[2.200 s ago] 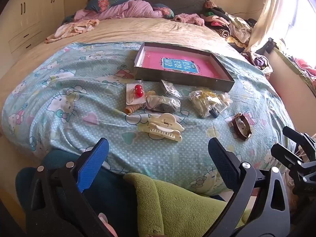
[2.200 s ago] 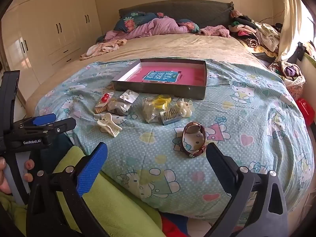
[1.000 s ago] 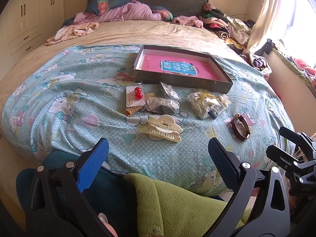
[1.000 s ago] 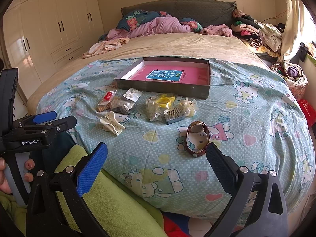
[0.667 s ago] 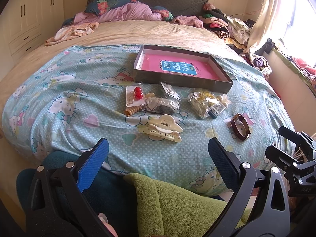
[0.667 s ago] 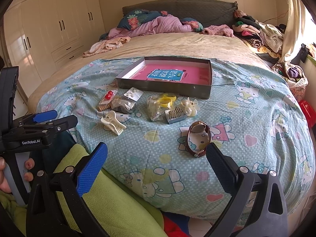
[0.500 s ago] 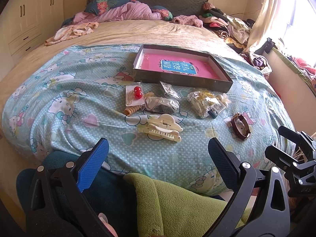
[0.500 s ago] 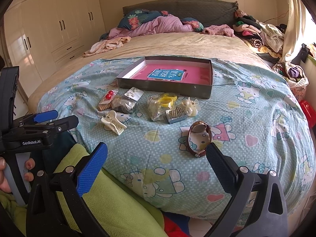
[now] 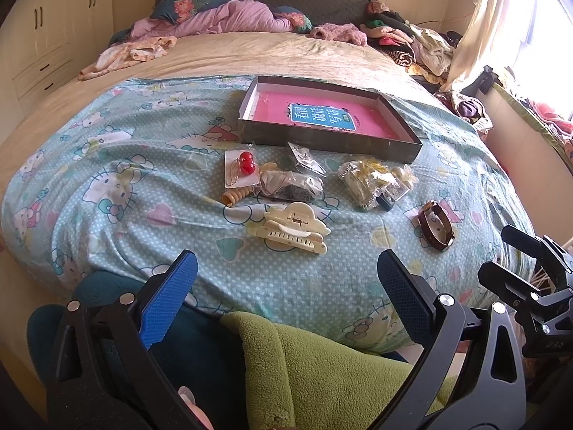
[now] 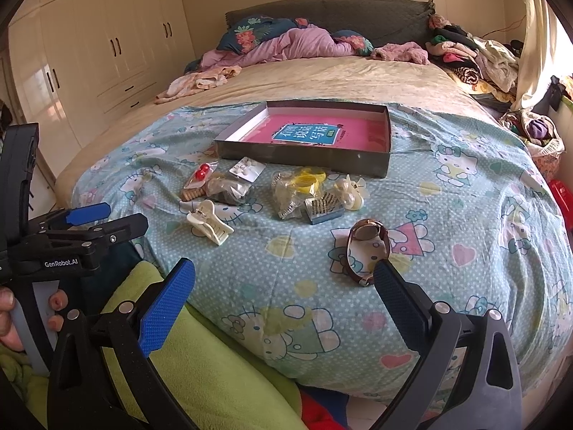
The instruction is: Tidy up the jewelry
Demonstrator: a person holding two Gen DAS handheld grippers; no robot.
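Holding both grippers wide open and empty, we see the watch (image 10: 369, 251) just ahead of our right gripper (image 10: 283, 301), nearer than our left gripper (image 9: 286, 294)

Readable text — "GenRobot.AI", white lettering on the black body of the left gripper (image 10: 89, 222). Inside the box (image 10: 372, 165) — a blue label (image 10: 304, 132) with large white Chinese characters "看图说话写话".
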